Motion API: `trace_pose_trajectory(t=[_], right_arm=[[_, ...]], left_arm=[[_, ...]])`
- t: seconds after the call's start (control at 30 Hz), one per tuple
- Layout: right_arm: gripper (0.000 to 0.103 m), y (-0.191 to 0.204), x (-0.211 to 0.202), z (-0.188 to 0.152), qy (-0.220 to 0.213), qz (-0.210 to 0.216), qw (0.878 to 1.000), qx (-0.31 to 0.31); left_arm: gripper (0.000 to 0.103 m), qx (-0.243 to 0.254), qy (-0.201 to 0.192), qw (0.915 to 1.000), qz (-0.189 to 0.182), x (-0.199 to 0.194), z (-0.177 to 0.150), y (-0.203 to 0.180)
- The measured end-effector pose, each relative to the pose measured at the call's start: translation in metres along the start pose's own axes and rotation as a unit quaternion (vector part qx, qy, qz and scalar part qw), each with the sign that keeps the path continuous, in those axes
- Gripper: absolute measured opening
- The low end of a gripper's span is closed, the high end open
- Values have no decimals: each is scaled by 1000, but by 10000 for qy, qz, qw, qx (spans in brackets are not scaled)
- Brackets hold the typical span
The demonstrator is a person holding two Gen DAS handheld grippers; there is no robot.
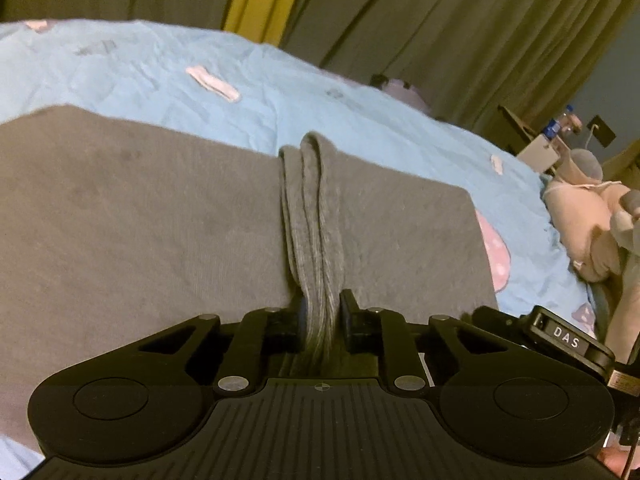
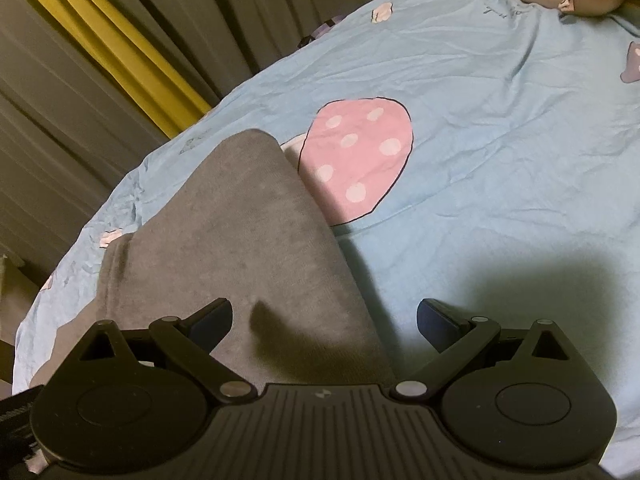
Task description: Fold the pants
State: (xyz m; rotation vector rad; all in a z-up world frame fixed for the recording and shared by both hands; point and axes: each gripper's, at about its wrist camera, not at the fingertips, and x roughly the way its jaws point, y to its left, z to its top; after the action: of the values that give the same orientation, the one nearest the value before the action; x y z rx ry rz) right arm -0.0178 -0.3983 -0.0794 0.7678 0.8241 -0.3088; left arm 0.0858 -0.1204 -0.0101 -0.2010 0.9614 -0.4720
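Grey pants (image 1: 160, 216) pinched in left tongs (image 1: 322, 312), right tongs (image 2: 324, 316) wide

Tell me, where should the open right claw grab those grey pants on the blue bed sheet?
Probably the near edge of the grey cotton pants, just ahead of the open right claw, coming from above and the near side. The cloth lies flat on the light blue printed bed sheet, so one finger must slip under that edge. The left claw already pinches a bunched ridge.

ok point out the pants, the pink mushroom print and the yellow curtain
pants (image 1: 140, 208), left wrist view, flat grey panel
pink mushroom print (image 2: 356, 156), right wrist view, spotted cap
yellow curtain (image 2: 132, 52), right wrist view, middle fold
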Motion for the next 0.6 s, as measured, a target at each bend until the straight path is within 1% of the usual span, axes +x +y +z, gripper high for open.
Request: trace_pose_trajectory(t=[0.13, 0.27, 0.37, 0.5, 0.6], right_arm=[[99, 4, -1, 0, 1, -7, 9999, -113], [99, 9, -1, -2, 9, -42, 9997, -235], [99, 12, 0, -3, 62, -96, 9994, -327], [99, 16, 1, -4, 82, -166, 9989, -420], [99, 17, 2, -4, 93, -204, 9987, -449]], left_arm=[[19, -278, -53, 9996, 9, -10, 2, 18], [19, -473, -139, 9987, 119, -18, 2, 37], [19, -612, -207, 9978, 121, -25, 4, 49], [19, -602, -310, 9973, 270, -32, 5, 59], [19, -644, -351, 9969, 283, -36, 5, 67]])
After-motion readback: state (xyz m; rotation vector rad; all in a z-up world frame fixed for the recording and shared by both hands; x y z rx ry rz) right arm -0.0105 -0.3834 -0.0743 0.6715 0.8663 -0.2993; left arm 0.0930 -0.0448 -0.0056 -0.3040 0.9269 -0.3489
